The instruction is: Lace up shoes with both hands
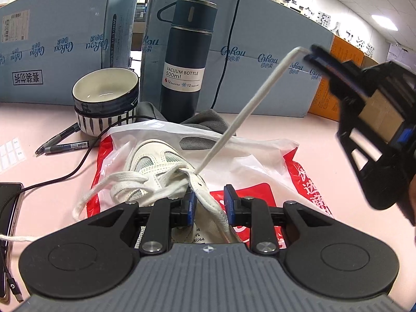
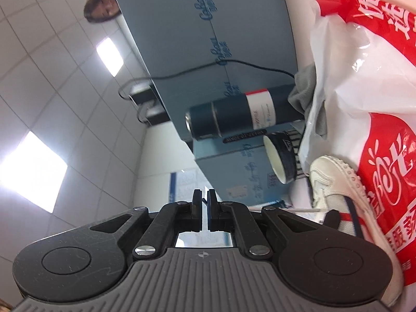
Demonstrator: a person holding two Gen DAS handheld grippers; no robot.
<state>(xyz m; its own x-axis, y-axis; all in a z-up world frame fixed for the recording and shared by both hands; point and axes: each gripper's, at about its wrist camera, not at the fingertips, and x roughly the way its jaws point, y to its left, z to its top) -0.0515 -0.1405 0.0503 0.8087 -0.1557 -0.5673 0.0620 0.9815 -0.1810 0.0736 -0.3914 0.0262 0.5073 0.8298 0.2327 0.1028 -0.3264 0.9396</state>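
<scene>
The shoe (image 1: 166, 171) heel is hidden beneath the left gripper (image 1: 210, 205), whose jaws stand apart astride the eyelet edge; contact cannot be confirmed. The right gripper (image 1: 310, 53), up and right of it, is clamped on the lace (image 1: 244, 114), drawn taut from an eyelet. The shoe lies on a plastic bag (image 1: 260, 161).
</scene>
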